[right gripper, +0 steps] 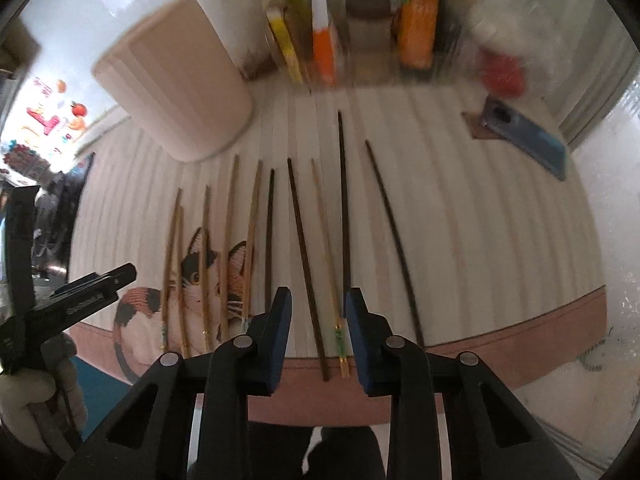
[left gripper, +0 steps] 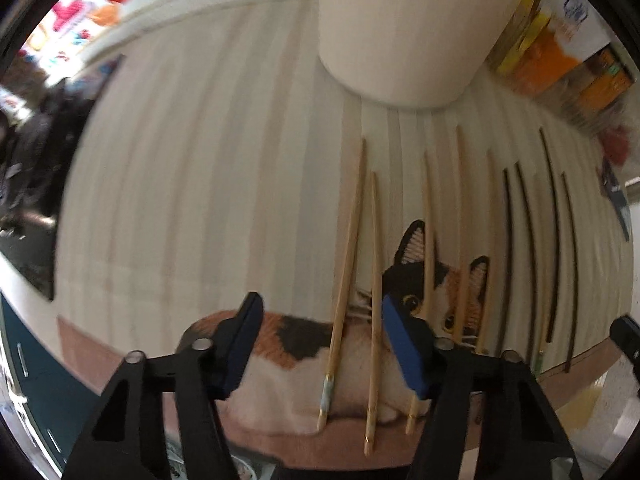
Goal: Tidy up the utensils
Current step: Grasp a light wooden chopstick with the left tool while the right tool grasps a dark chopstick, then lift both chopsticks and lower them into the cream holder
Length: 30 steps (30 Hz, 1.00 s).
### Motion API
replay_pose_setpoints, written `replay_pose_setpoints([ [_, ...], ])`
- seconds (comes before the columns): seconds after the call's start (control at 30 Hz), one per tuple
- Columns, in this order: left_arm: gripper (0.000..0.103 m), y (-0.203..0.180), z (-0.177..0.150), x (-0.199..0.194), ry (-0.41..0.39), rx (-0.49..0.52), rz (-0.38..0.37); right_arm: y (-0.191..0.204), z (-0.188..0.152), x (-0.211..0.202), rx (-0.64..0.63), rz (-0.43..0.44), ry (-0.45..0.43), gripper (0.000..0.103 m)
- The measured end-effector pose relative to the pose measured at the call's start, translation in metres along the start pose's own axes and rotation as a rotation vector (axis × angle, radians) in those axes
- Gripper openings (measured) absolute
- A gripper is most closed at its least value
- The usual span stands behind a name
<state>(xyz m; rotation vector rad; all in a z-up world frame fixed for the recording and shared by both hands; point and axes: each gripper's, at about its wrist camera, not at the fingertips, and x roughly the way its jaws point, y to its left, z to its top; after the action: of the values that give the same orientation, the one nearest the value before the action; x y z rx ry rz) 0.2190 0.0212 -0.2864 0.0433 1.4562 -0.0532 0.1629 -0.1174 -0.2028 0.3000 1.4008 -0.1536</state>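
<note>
Chopsticks (right gripper: 316, 240) lie in a row on the cat-print mat (right gripper: 480, 240), fanning forward from both tools toward the beige holder (right gripper: 180, 80). Left tool (left gripper: 320, 340) gapes wide over two pale sticks (left gripper: 374, 300); right tool (right gripper: 318, 336) stands wide, straddling a dark stick and a pale one, gripping nothing.

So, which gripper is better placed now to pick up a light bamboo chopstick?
Probably the left gripper: it is open, with two bamboo chopsticks lying between its fingers. The right gripper mainly frames a dark chopstick.
</note>
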Motion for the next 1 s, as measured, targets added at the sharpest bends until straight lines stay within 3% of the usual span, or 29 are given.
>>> replay_pose_setpoints([
  [0.07, 0.047, -0.001, 0.004, 0.015, 0.029, 0.026, -0.007, 0.002, 0.01, 0.013, 0.002, -0.016, 0.024, 0.03],
  [0.13, 0.036, -0.004, 0.007, 0.027, 0.048, 0.058, -0.012, 0.004, 0.019, 0.024, 0.006, -0.035, 0.038, 0.03],
  [0.17, 0.025, -0.005, 0.008, 0.031, 0.057, 0.07, -0.013, 0.005, 0.022, 0.029, 0.009, -0.042, 0.044, 0.03],
  [0.23, 0.02, -0.007, 0.009, 0.031, 0.039, 0.088, -0.011, 0.006, 0.031, 0.041, 0.013, -0.055, 0.058, 0.03],
  [0.27, 0.009, -0.009, 0.009, 0.032, 0.038, 0.101, -0.006, 0.006, 0.036, 0.048, 0.008, -0.066, 0.066, 0.03],
  [0.3, 0.005, -0.01, 0.01, 0.03, 0.034, 0.104, -0.004, 0.007, 0.04, 0.054, 0.003, -0.074, 0.072, 0.03],
  [0.47, 0.005, 0.004, 0.014, 0.023, 0.037, 0.066, 0.01, 0.004, 0.061, 0.083, -0.008, -0.086, 0.131, 0.023],
  [0.8, 0.005, 0.046, 0.011, -0.001, 0.056, -0.087, -0.007, 0.009, 0.088, 0.123, -0.08, -0.065, 0.262, 0.022],
  [0.83, 0.005, 0.045, 0.012, 0.0, 0.055, -0.086, -0.003, 0.012, 0.088, 0.126, -0.094, -0.084, 0.271, 0.02],
  [0.9, 0.005, 0.05, 0.011, -0.004, 0.057, -0.087, -0.005, 0.016, 0.089, 0.127, -0.125, -0.1, 0.269, 0.007],
  [1.0, 0.005, 0.049, 0.016, 0.006, 0.06, -0.105, -0.033, 0.013, 0.087, 0.124, -0.122, -0.149, 0.275, 0.007],
])
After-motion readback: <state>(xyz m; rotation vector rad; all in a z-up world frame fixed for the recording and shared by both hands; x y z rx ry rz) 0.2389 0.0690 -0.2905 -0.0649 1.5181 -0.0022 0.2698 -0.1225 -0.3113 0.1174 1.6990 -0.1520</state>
